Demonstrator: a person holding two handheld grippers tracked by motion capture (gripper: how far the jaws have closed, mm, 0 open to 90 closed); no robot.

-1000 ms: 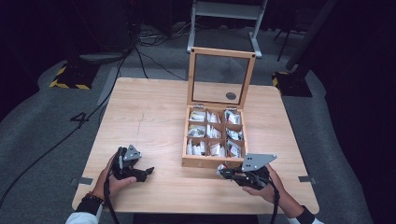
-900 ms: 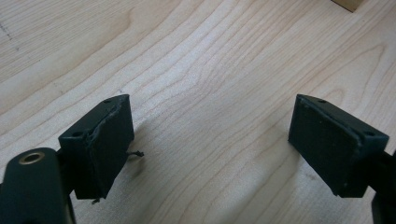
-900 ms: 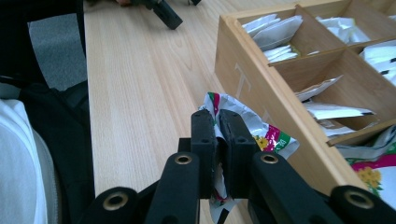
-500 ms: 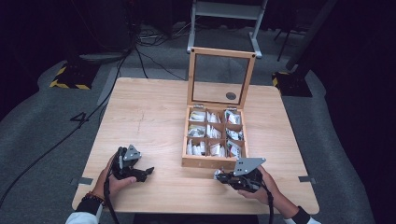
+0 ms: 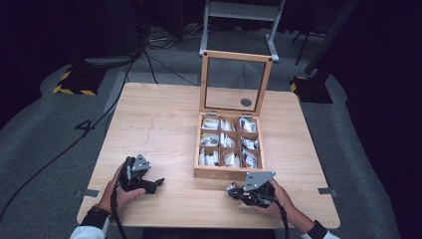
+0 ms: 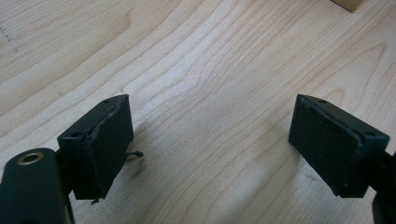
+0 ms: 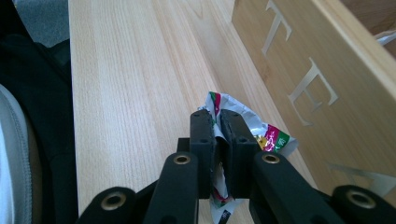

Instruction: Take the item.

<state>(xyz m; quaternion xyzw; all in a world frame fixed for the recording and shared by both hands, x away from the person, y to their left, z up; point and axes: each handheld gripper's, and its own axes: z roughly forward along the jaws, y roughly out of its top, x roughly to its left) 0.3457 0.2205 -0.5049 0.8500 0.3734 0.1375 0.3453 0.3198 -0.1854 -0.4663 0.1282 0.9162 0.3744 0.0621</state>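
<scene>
My right gripper (image 7: 217, 116) is shut on a crinkled foil sachet (image 7: 271, 137) printed in red and green, low over the table just in front of the wooden tea box (image 7: 317, 79). From above, that gripper (image 5: 234, 189) lies near the table's front edge, below the box's front wall (image 5: 226, 173), with its tips pointing left. The box stands open with its glass lid (image 5: 236, 57) upright, and its compartments hold several sachets (image 5: 224, 142). My left gripper (image 5: 157, 183) rests at the front left with its jaws wide apart. Its own view shows the gripper (image 6: 210, 112) open over bare wood.
The wooden table (image 5: 159, 124) has bare room on its left half. A corner of the box (image 6: 348, 4) shows at the top right of the left gripper view. Cables (image 5: 149, 50) and a metal stand (image 5: 239, 10) lie on the floor beyond the table.
My right hand has sunk toward the table and drifted slightly left and nearer the front edge, with the sachet still in its jaws. The left hand has stayed put.
</scene>
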